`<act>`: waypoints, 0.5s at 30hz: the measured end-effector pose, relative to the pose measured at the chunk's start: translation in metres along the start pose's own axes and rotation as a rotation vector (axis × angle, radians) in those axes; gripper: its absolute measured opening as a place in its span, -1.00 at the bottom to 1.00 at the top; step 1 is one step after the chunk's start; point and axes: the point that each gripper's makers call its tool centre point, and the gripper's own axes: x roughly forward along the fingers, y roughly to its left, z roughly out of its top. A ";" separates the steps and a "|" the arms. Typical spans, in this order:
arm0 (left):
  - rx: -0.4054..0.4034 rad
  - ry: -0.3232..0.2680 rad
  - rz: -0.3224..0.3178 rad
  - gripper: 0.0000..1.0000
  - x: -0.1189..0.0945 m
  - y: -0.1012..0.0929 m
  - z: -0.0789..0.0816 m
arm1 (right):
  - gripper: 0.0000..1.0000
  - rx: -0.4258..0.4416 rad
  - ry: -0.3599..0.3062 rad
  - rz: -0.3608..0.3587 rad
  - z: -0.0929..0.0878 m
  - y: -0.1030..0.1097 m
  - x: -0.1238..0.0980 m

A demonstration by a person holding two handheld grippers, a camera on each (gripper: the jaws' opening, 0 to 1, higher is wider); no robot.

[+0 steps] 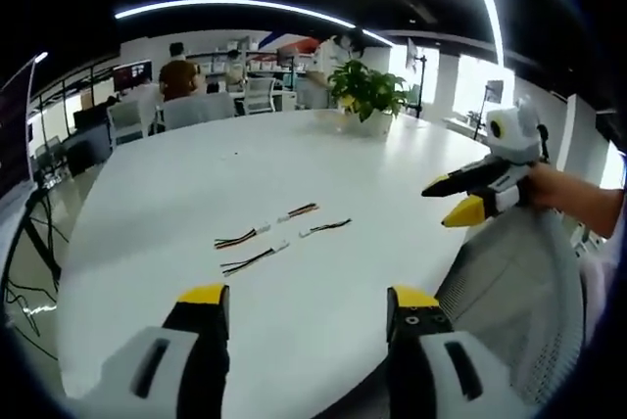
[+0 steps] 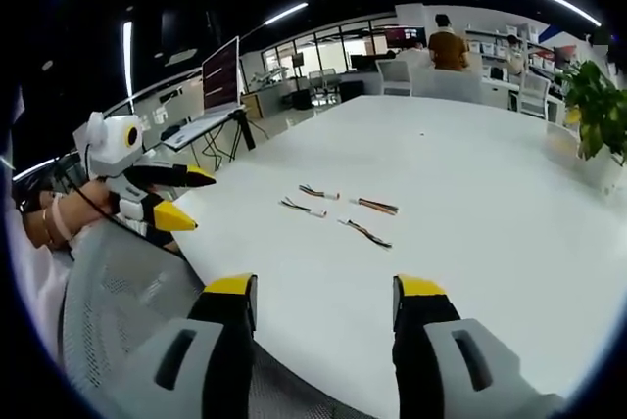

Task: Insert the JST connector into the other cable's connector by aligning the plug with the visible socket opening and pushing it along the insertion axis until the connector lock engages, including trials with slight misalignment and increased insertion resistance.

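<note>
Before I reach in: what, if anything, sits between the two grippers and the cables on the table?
Nothing visible does. The cables lie loose on the bare white table, with open tabletop between them and both the left gripper and right gripper, whose jaws are open and empty.

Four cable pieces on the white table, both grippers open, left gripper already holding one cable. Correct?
Not quite: the left gripper holds nothing. In the left gripper view its jaws stand open and empty, and all four cable pieces lie on the white table ahead of it. The right gripper is open too, as its own view shows.
</note>
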 end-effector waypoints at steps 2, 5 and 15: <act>-0.040 -0.012 -0.023 0.23 0.000 -0.003 0.002 | 0.04 0.003 -0.002 0.006 0.001 0.001 -0.001; -0.040 -0.016 -0.025 0.23 0.000 -0.002 0.003 | 0.03 0.008 -0.015 0.014 0.003 0.002 -0.002; -0.077 -0.010 -0.056 0.24 0.000 -0.007 0.006 | 0.09 0.002 -0.067 0.027 0.018 0.001 -0.003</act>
